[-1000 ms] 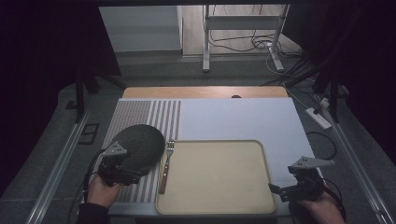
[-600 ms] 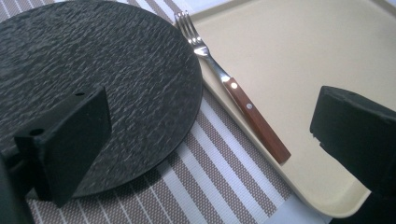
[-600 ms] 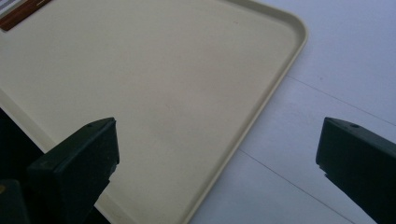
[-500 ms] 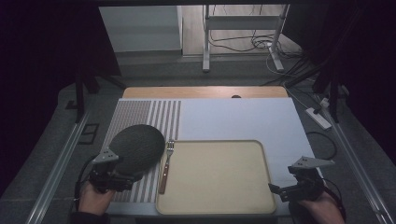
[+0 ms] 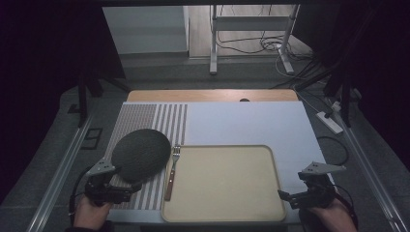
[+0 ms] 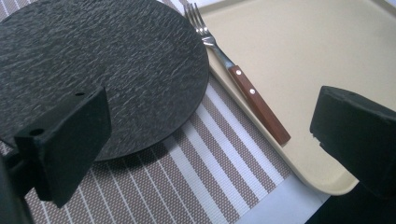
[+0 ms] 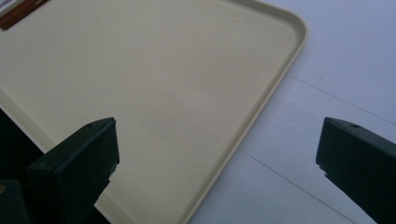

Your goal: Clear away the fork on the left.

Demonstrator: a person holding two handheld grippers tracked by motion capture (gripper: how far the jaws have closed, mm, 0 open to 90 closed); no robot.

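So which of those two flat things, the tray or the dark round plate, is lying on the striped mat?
The dark round plate. It rests on the striped mat; the beige tray sits beside it.

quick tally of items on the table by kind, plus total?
Plate (dark, round): 1
Fork (wood handle): 1
Tray (beige): 1
Placemat (striped): 1
Total: 4

text: none legible | labels: none | numbers: none
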